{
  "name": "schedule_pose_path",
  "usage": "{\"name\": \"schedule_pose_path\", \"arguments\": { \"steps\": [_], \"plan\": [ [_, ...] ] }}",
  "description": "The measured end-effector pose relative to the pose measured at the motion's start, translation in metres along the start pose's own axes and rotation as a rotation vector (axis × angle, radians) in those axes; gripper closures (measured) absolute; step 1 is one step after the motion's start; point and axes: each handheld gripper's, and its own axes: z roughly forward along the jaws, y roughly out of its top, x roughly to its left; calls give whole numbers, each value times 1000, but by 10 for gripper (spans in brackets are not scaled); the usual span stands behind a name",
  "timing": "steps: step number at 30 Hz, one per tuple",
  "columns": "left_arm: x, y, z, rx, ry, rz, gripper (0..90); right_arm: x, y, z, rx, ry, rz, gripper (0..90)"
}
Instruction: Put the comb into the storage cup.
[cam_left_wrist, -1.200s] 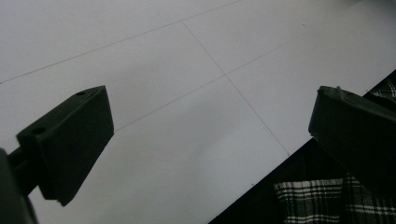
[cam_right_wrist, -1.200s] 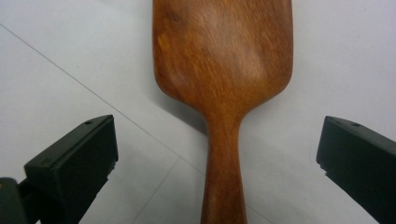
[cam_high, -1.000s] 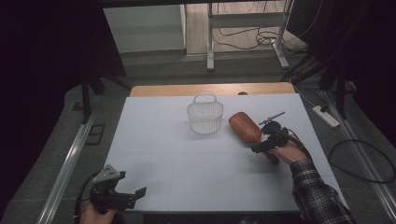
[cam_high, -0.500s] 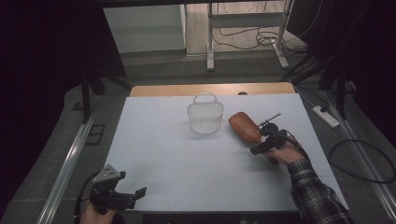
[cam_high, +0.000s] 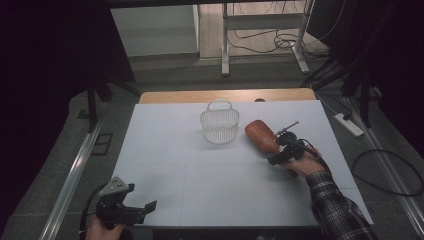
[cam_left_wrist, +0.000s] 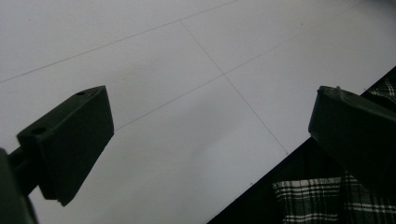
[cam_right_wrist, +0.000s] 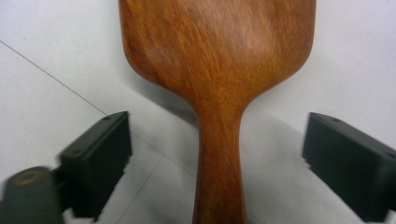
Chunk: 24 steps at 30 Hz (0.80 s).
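A brown wooden paddle (cam_high: 260, 134) lies on the white table (cam_high: 165, 150), its broad end toward the white wire basket (cam_high: 220, 125). My right gripper (cam_high: 279, 151) straddles its handle. In the right gripper view the handle (cam_right_wrist: 219, 177) runs up between the two black pads, with a gap on each side. The right gripper (cam_right_wrist: 218, 126) is open, and its jaws have just been closing around the handle. My left gripper (cam_high: 146, 207) rests at the table's near left edge, open, with nothing between its jaws (cam_left_wrist: 210, 98).
The basket stands just left of the paddle's broad end. A plaid sleeve (cam_high: 340, 210) comes in from the bottom right and also shows past the table edge (cam_left_wrist: 308, 200). Metal rails flank the table, and a power strip (cam_high: 350, 125) lies on the floor at right.
Both hands keep their places. No shift of the paddle or the basket is visible in the high view.
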Motion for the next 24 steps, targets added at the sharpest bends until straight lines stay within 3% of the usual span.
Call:
{"name": "schedule_pose_path", "arguments": {
  "steps": [6,12,24],
  "plan": [
    [0,0,0,1,1,1,9,1,1,-4,-8,20,-15,419],
    [0,0,0,2,1,1,9,0,3,-5,-8,27,-7,584],
    [-1,0,0,3,2,2,10,-5,2,-4,13,51,40,704]
  ]
}}
